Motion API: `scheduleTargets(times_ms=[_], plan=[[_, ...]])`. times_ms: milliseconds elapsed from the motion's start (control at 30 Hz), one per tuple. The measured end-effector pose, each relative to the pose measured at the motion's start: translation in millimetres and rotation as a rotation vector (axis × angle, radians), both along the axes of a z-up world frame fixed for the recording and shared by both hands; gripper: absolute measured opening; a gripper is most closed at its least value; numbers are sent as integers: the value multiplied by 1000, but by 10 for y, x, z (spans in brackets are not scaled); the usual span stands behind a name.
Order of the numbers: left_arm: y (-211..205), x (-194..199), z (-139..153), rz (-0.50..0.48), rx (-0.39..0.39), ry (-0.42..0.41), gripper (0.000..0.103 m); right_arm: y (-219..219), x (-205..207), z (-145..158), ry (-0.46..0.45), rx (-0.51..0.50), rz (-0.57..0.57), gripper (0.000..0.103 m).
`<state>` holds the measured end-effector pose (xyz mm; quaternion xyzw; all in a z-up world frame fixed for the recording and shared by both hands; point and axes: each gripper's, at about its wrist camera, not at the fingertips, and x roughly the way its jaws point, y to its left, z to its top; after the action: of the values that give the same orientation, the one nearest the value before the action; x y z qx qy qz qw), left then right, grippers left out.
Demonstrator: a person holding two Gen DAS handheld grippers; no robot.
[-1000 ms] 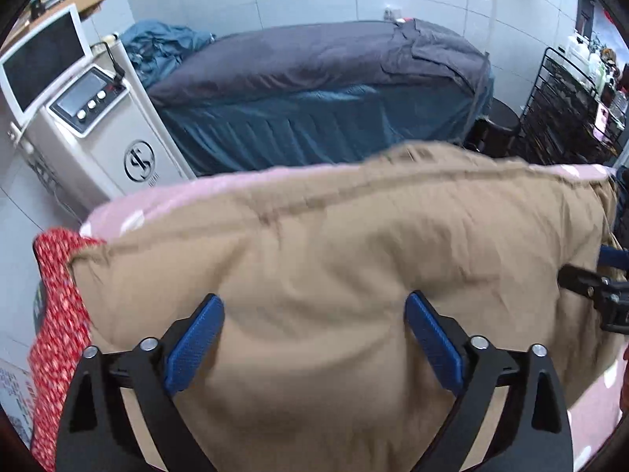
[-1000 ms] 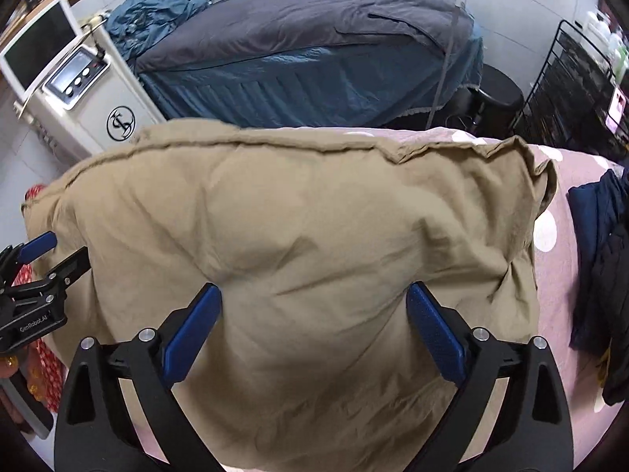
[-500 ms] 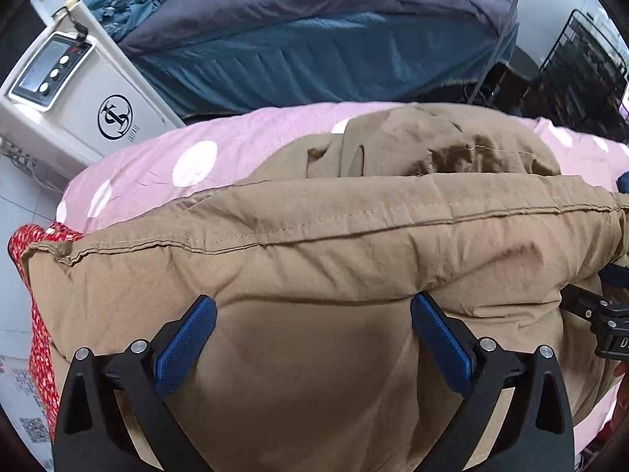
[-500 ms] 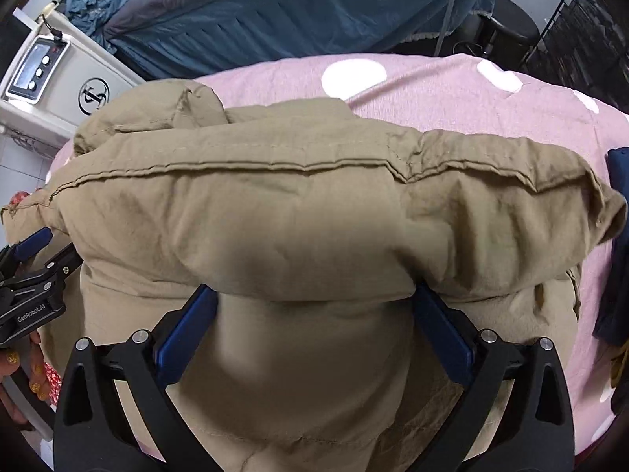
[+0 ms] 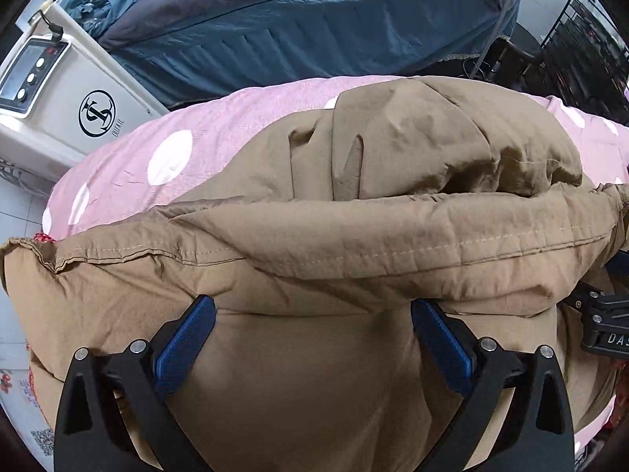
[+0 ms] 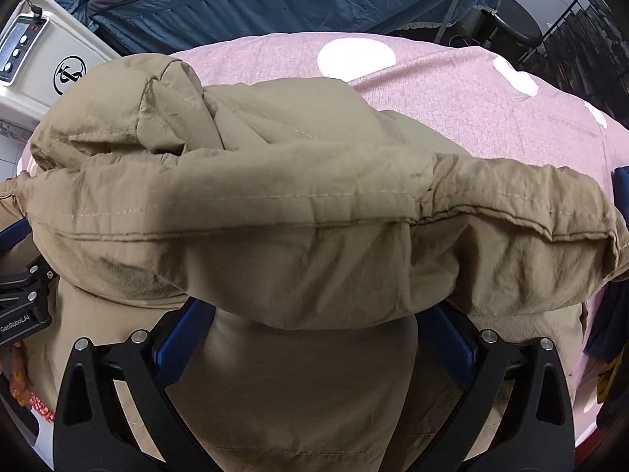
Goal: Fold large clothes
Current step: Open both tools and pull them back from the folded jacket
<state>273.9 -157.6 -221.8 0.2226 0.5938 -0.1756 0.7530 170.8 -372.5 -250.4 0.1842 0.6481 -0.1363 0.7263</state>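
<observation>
While folded tan jacket (image 5: pixel 314 244) drapes over both tools, grip seemingly loose.

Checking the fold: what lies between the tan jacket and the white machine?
Only pink dotted bedding shows between the jacket and the machine, in the left wrist view.

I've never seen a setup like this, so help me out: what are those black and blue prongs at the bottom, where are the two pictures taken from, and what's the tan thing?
No robot here: a person holds a two-finger gripper in each hand, each with a camera looking along its fingers. One picture is from the left gripper, the other from the right gripper. The blue parts are finger pads. The tan thing is a puffy jacket lying on a pink spotted bedcover. Both grippers stand wide open with the jacket's folded-over hem bulging between the fingers. Whether either grips cloth, I cannot tell. Behind are a white machine and a blue-covered bed.
</observation>
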Motion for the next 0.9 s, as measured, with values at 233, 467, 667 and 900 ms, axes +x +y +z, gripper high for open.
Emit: scheduleTargets(times_ms=[233,467,667,900], plan=[[-31,40,-61,-5,-6,-7,98,13,52,-55,-14,-41,-13,99],[-45,41,-78,-6,-17,-15,98,39,76,-67,-26,-61,-9,99],[-38,-86,5,-20,-18,-82,98,68,16,-10,-49,-78,-10,99],[97,-478,307,-22,-49,-223,97,163,-296,231,-160,-96,-12,99]])
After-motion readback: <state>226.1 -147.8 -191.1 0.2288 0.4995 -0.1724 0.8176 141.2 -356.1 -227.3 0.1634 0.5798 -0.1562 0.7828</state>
